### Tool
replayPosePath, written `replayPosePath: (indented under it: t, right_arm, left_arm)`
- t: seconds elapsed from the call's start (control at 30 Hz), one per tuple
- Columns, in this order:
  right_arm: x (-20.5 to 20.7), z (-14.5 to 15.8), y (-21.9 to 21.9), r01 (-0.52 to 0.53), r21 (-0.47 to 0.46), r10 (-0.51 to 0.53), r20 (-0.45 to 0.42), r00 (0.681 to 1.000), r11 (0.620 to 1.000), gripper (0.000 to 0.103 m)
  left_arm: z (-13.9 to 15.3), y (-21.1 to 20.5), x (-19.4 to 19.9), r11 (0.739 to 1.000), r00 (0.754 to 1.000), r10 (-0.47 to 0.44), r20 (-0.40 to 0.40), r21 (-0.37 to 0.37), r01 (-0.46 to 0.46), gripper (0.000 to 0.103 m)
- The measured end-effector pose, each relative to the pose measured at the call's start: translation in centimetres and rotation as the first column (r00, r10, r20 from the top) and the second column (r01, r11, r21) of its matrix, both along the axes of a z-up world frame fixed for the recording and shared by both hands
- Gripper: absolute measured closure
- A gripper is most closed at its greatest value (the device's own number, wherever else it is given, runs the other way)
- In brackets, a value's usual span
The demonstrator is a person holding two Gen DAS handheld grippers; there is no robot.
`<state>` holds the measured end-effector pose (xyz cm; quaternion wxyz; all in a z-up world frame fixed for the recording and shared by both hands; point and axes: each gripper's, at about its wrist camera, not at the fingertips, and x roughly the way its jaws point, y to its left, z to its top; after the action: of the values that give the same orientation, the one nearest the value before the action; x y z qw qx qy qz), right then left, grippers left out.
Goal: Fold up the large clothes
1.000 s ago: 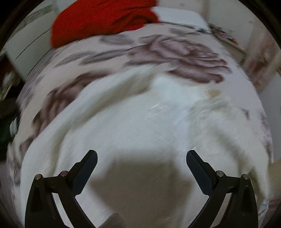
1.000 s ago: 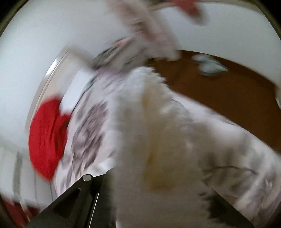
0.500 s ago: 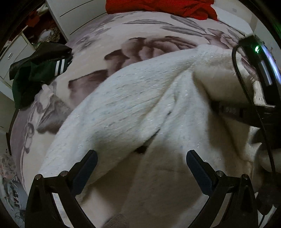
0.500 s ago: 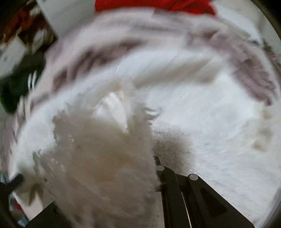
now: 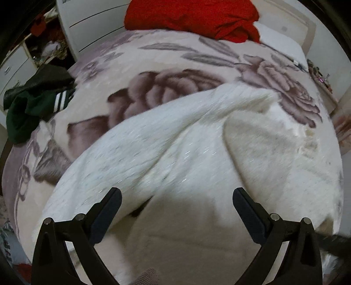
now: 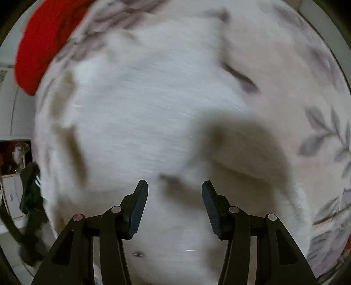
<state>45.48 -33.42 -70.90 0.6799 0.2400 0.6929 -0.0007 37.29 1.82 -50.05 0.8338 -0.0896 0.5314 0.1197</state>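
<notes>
A large fluffy white garment [image 5: 166,151] lies on the bed, one part folded diagonally over the rest, its end pointing to the upper right. My left gripper [image 5: 175,203] is wide open and empty just above its near part. In the right wrist view the same garment [image 6: 136,105] fills the frame, blurred. My right gripper [image 6: 174,193] is open and empty above it.
The bed carries a cream blanket with grey-purple roses [image 5: 166,87]. A red cloth [image 5: 193,17] lies at the head of the bed, also in the right wrist view [image 6: 39,50]. A dark green garment with white stripes [image 5: 37,103] lies at the bed's left edge. White drawers [image 5: 15,70] stand at left.
My right gripper has let go of the white garment and now stands open above it. The folded part has settled on the bed. My left gripper stayed open.
</notes>
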Motion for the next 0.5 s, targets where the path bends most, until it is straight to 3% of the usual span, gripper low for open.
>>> replayPosePath:
  t: [0.03,0.07,0.1,0.13,0.2,0.3,0.37,0.43,0.5]
  right_arm:
    - [-0.3,-1.5,-0.3,-0.025,0.026,0.026,-0.018,1.000,0.999,0.050]
    - [-0.2,-2.7,-0.3,-0.051,0.028,0.052,-0.027,0.998,0.998,0.057]
    - [-0.1,-3.8,-0.4,-0.069,-0.012,0.069,-0.024,0.997,0.998,0.072]
    - [0.1,-4.2,-0.8,-0.050,-0.077,0.051,0.009,0.999,0.996,0.078]
    - [0.3,-3.7,-2.4,0.069,-0.128,-0.058,0.092,0.994,0.989,0.088]
    - [-0.3,-3.3,-4.8,0.223,-0.109,-0.207,0.141,0.968,0.969,0.092]
    - [-1.4,-3.7,-5.0,0.231,-0.098,-0.219,0.116,0.969,0.968,0.090]
    - [-2.7,-3.4,-3.9,0.202,-0.081,-0.197,0.072,0.978,0.976,0.081]
    - [-4.4,-1.8,-5.1,0.202,-0.038,-0.199,0.058,0.978,0.979,0.054]
  left_arm:
    - [0.0,-0.6,0.5,1.000,1.000,-0.016,0.001,0.003,0.016,0.000]
    - [0.0,-1.0,0.8,1.000,1.000,-0.028,-0.001,0.006,0.028,0.000]
    - [-0.1,-1.6,1.2,0.999,0.999,-0.046,-0.004,0.014,0.046,0.000]
    - [-0.1,-2.2,1.6,0.998,0.998,-0.062,-0.005,0.025,0.063,0.000]
    - [-0.1,-3.0,1.9,0.995,0.997,-0.083,-0.001,0.048,0.083,0.000]
    - [-0.3,-3.8,2.1,0.993,0.995,-0.096,-0.018,0.063,0.097,0.000]
    - [0.0,-4.1,2.0,0.995,0.996,-0.086,-0.029,0.054,0.087,0.000]
    - [0.6,-4.5,1.8,0.995,0.996,-0.085,-0.023,0.040,0.086,0.000]
    - [0.9,-4.9,1.7,0.996,0.996,-0.084,-0.016,0.025,0.085,0.000]
